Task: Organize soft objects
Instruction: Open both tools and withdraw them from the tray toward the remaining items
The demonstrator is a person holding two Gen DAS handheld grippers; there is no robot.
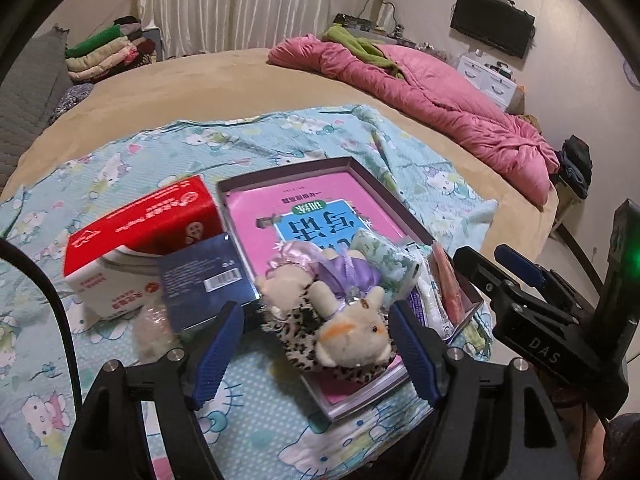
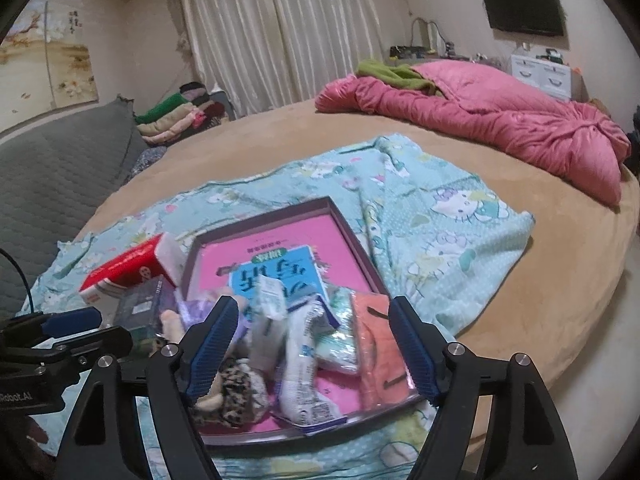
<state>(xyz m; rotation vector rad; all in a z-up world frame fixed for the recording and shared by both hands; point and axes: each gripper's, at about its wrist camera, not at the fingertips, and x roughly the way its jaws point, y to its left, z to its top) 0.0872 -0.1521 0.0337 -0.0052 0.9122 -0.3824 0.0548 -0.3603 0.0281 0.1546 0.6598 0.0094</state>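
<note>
A shallow purple-rimmed box [image 1: 352, 165] [image 2: 332, 205] with a pink book inside lies on a Hello Kitty blanket. In it lie a leopard-print plush animal [image 1: 344, 332] [image 2: 232, 396], a purple-dressed plush doll [image 1: 320, 264], a green floral tissue pack [image 1: 394, 260] [image 2: 340, 344], white wipe packets [image 2: 300, 376] and an orange packet [image 2: 380, 356]. My left gripper [image 1: 318, 344] is open, its fingers on either side of the leopard plush, not closed on it. My right gripper [image 2: 314, 344] is open above the packets. Each gripper shows at the edge of the other's view.
A red and white tissue box [image 1: 136, 236] [image 2: 128, 264] and a dark blue box [image 1: 204, 276] [image 2: 144, 304] sit left of the tray. A pink quilt [image 1: 440, 96] lies at the bed's far right, folded clothes [image 1: 108, 52] at the far left.
</note>
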